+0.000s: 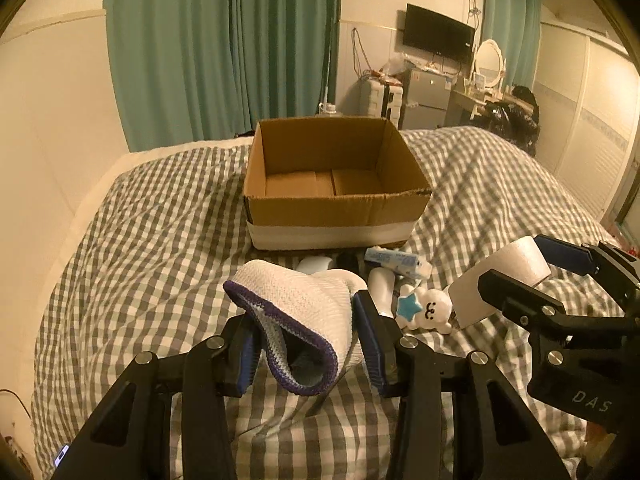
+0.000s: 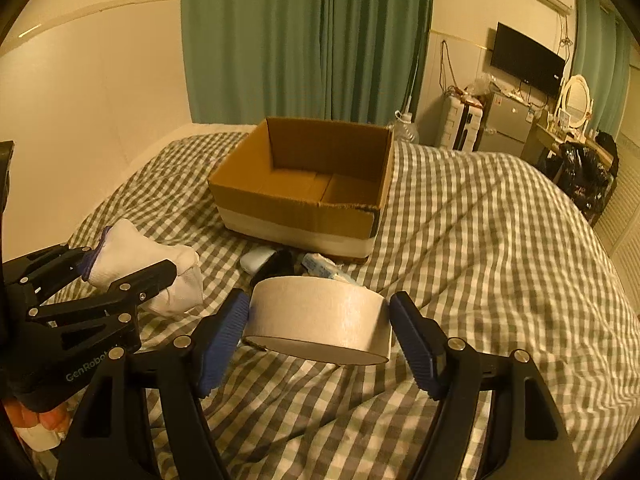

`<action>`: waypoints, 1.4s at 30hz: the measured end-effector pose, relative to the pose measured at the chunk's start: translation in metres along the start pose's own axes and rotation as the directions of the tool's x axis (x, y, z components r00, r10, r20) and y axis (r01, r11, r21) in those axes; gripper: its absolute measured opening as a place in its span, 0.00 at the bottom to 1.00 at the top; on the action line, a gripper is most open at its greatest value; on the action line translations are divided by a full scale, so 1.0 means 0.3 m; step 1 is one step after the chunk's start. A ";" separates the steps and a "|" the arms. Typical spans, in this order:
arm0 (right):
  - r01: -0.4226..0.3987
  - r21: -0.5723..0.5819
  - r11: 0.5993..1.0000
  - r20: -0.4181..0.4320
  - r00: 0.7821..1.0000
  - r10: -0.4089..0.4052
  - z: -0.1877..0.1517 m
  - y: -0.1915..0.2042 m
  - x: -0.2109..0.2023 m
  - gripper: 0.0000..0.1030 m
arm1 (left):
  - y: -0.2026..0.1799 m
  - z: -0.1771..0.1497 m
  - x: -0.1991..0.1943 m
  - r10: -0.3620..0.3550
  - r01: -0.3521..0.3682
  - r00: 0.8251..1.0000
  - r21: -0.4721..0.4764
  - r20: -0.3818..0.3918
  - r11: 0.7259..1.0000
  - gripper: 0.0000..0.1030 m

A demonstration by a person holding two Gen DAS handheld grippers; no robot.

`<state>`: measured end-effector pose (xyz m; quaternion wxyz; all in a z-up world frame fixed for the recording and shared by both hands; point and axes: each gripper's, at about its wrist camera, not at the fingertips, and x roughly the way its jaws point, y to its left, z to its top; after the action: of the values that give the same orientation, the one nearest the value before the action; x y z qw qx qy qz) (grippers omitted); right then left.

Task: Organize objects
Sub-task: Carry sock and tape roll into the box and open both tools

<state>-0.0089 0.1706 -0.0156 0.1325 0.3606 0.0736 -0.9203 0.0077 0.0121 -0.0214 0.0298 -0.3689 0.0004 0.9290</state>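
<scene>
Sock (image 1: 304,312), white with purple cuff, is clamped between the left gripper (image 1: 308,348) pads above the checked bedspread (image 1: 132,240); the open cardboard box (image 1: 332,184) stands behind. Right view: right gripper (image 2: 320,340) is closed on a tape roll (image 2: 320,316), lifted off the bed, box (image 2: 304,188) beyond.

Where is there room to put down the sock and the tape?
The open brown cardboard box looks bare inside. The grey checked bedspread is free right of the box. It is crowded just in front of the box, around the small white bear toy with a blue star, between the left gripper's white sock and the right gripper's white tape roll.
</scene>
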 end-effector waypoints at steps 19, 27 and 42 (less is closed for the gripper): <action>0.025 -0.076 0.997 0.099 0.995 -0.017 0.201 -0.004 -0.086 0.70 | 0.027 0.243 -0.065 -0.018 0.016 0.992 0.014 0.121 1.000 0.43; 0.019 -0.094 0.995 0.126 0.992 -0.007 0.371 -0.027 -0.021 0.70 | 0.082 0.361 0.044 -0.042 0.041 0.996 0.014 0.083 0.999 0.43; -0.043 -0.071 0.997 0.037 0.998 0.045 0.575 -0.112 0.379 0.69 | 0.066 0.548 0.397 -0.033 0.034 0.999 0.061 -0.008 0.998 0.43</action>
<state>-0.2101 0.1411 0.0339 0.1666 0.3396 0.0951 -0.9208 -0.1924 0.0026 0.0162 0.0567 -0.3708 0.0226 0.9267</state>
